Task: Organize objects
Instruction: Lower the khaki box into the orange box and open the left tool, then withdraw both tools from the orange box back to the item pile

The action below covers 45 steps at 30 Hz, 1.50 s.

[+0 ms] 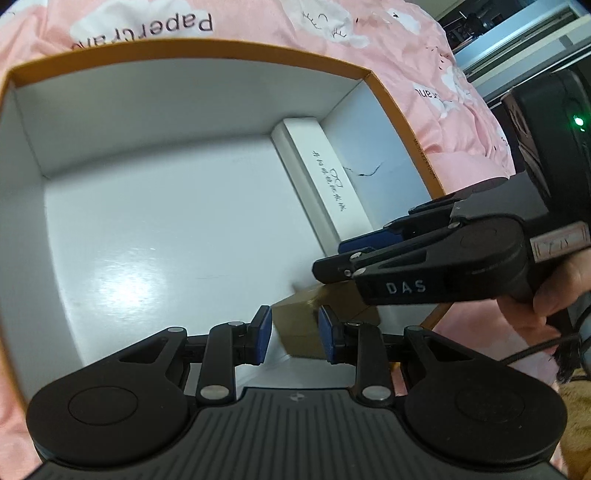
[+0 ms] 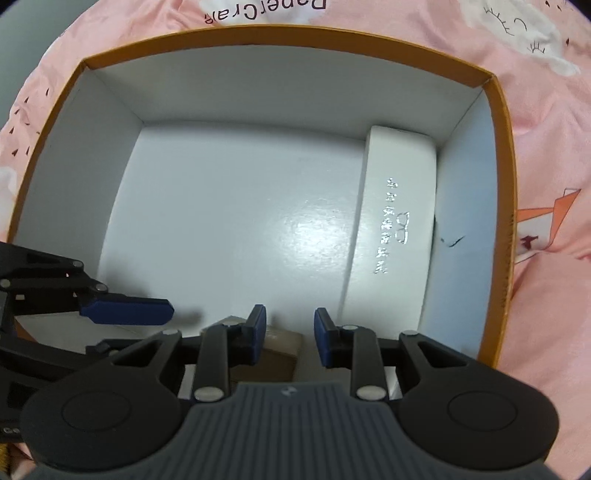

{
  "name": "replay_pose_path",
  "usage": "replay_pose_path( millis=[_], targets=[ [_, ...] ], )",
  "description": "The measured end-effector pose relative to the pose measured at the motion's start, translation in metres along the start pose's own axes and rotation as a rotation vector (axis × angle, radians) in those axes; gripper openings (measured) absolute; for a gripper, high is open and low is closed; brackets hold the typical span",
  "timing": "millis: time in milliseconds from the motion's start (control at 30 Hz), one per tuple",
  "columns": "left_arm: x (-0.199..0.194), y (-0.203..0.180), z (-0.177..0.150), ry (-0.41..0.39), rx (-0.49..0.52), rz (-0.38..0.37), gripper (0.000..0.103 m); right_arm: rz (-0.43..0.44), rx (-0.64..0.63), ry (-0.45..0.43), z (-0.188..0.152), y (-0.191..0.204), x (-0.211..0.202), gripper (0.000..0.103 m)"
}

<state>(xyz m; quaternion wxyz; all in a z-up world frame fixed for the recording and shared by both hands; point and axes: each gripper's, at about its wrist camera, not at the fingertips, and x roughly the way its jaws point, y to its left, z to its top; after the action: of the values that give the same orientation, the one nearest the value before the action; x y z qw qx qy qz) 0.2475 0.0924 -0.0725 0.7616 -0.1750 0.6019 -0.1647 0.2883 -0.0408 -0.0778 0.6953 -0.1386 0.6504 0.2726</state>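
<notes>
Left wrist view: big box (image 1: 147, 110) with an orange rim, white inside, on a pink sheet (image 1: 258, 22). Bare floor on its left side. Low in the middle, left gripper (image 1: 295, 334), jaws narrow. Small brown box (image 1: 291, 314) right there between the blue pads, in the near corner of the big box. Cannot tell if the pads press on it or only frame it. Further right, long white case (image 1: 325, 177) lying flat along the wall. Then right gripper (image 1: 332, 258), held by a hand (image 1: 554, 295), reaching in over the brown box.

Right wrist view: jaws narrow too, brown box between them, close to one pad, a bare strip beside the other, so nothing held.

Looks light, stiff and easy to dent. Best pinched softly across two flat sides, low down.
</notes>
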Motion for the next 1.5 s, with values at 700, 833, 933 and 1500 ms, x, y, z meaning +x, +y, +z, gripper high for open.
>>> replay_pose_path(
  millis=[700,833,933,1500],
  targets=[
    [0.047,-0.046,0.014,0.034,-0.048,-0.084,0.014,-0.097,-0.042,-0.219,-0.027,-0.026,-0.044,0.030],
    [0.051,-0.053,0.016,0.034,-0.048,-0.078,0.014,-0.096,-0.026,-0.244,-0.032,-0.036,-0.049,0.030],
    [0.053,-0.056,0.017,0.027,-0.042,-0.069,0.017,-0.081,-0.012,-0.267,-0.035,-0.039,-0.052,0.030],
    [-0.078,-0.071,-0.071,-0.319,0.086,0.081,0.019,0.045,0.041,-0.638,-0.138,-0.006,-0.124,0.036]
  ],
)
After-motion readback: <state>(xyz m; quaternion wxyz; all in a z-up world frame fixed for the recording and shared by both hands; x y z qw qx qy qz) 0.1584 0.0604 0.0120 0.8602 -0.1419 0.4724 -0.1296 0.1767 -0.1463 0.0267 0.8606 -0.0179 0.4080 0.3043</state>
